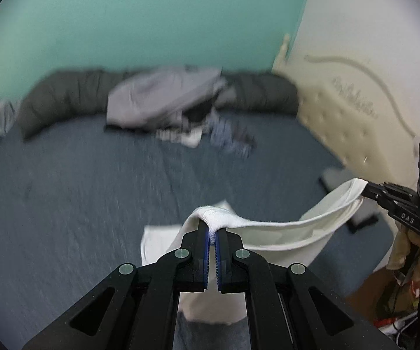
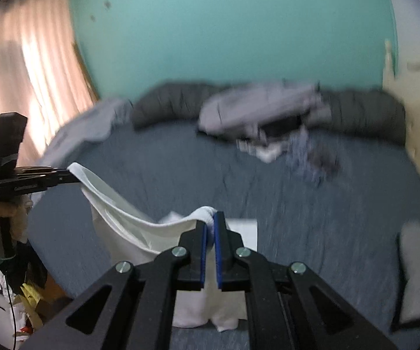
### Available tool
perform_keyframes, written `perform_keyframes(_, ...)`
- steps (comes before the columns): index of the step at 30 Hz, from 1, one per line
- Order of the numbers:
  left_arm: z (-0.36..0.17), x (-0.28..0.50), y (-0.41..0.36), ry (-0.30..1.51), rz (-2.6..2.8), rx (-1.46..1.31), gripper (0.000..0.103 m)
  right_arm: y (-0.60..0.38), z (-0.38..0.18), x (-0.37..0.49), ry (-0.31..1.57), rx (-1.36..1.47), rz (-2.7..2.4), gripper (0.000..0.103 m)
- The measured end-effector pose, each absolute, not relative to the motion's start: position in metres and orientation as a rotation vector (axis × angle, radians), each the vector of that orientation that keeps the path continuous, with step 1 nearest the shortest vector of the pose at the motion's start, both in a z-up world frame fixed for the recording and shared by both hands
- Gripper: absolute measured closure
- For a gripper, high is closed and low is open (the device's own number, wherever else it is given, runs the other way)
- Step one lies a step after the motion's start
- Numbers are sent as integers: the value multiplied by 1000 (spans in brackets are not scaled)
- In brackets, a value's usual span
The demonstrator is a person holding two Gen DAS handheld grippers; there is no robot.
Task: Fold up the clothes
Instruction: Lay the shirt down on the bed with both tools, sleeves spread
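A white garment (image 1: 282, 233) (image 2: 128, 227) hangs stretched between my two grippers over the bed, sagging in the middle. Its lower part drapes down onto the sheet. In the left wrist view my left gripper (image 1: 212, 230) is shut on one bunched top corner. My right gripper (image 1: 366, 191) pinches the other corner at the far right, with a hand below it. In the right wrist view my right gripper (image 2: 210, 224) is shut on its corner, and my left gripper (image 2: 74, 176) holds the cloth at the left.
The bed (image 1: 78, 204) (image 2: 326, 218) has a blue-grey sheet. A pile of clothes (image 1: 163, 99) (image 2: 256, 110) and dark bolsters lie along the far wall. A cream headboard (image 1: 341, 116) stands at the right, a curtain (image 2: 29, 73) at the left, and a grey pillow (image 2: 417, 271) lies nearby.
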State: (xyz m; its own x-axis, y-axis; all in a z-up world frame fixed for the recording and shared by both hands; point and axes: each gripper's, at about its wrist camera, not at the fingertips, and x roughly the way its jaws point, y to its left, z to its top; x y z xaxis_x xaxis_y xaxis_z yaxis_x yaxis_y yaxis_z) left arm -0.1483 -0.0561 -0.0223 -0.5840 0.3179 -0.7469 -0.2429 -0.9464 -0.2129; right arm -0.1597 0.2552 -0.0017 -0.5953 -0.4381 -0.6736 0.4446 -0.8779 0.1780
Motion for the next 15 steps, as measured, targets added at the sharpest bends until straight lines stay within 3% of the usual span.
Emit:
perform_keyframes(9, -174, -173, -47, -136, 2401, -1514, 100, 244, -149, -187, 100, 1343, -2307, 99)
perform_keyframes(15, -220, -191, -43, -163, 2365, -1580, 100, 246, -195, -207, 114, 1436, -2266, 98)
